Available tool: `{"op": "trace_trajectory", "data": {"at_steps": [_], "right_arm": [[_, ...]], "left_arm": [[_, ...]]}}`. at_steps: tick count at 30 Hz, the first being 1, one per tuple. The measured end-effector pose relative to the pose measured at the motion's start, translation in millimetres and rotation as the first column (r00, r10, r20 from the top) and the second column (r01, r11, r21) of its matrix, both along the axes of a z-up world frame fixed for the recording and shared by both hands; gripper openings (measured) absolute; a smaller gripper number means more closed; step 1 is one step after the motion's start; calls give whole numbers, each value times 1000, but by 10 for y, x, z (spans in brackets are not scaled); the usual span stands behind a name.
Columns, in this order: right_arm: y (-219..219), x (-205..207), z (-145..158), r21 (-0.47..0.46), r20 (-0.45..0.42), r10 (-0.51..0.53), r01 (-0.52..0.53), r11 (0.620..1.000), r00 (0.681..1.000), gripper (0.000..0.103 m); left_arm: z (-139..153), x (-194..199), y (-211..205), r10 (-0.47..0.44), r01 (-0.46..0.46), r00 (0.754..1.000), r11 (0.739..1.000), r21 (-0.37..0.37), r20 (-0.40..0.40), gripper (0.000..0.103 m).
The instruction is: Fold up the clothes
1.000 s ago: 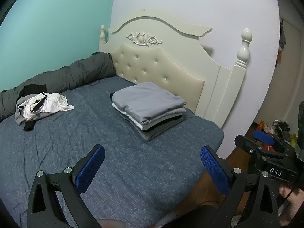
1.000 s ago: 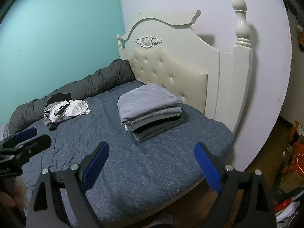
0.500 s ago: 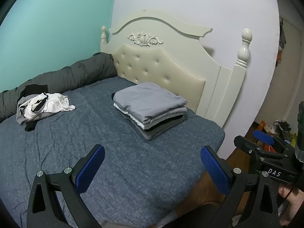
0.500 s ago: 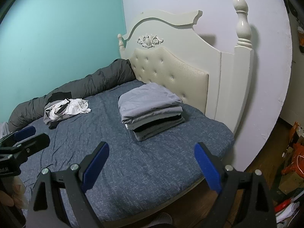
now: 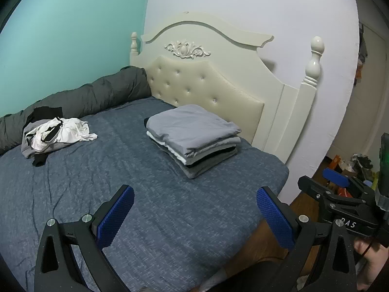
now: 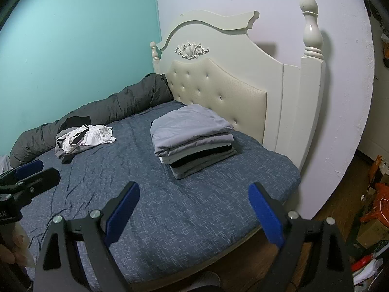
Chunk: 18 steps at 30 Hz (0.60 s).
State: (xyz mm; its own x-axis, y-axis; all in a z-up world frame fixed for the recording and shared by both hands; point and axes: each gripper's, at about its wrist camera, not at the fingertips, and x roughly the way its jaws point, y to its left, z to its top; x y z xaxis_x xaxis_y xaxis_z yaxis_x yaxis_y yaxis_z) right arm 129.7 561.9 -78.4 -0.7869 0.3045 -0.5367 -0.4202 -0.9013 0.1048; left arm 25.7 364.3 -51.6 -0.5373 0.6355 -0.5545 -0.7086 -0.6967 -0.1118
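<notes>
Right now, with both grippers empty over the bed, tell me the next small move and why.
Probably reach toward the crumpled clothes pile by the dark rolled duvet: it looks unfolded, the folded stack looks finished, and the left gripper and right gripper are open.

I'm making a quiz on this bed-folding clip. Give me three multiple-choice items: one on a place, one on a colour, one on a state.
1. Where does the folded stack lie?
A. near the headboard
B. on the floor
C. on the grey roll

2. What colour is the sheet?
A. red
B. blue
C. white

3. How is the left hand-held gripper?
A. shut on a shirt
B. open, empty
C. out of view

Key: 1 A, the stack sits just before the padded board; 2 B, the bed's cover is mottled blue; 3 B, its blue pads stand wide apart over bare sheet.
</notes>
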Motion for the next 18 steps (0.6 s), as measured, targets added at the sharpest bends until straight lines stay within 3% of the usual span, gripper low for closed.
{"op": "trace_trajectory", "data": {"at_steps": [18], "right_arm": [[1, -10, -34, -7, 7, 5, -5, 1000, 1000, 92]], "left_arm": [[-21, -27, -7, 7, -7, 1000, 1000, -13, 10, 103]]}}
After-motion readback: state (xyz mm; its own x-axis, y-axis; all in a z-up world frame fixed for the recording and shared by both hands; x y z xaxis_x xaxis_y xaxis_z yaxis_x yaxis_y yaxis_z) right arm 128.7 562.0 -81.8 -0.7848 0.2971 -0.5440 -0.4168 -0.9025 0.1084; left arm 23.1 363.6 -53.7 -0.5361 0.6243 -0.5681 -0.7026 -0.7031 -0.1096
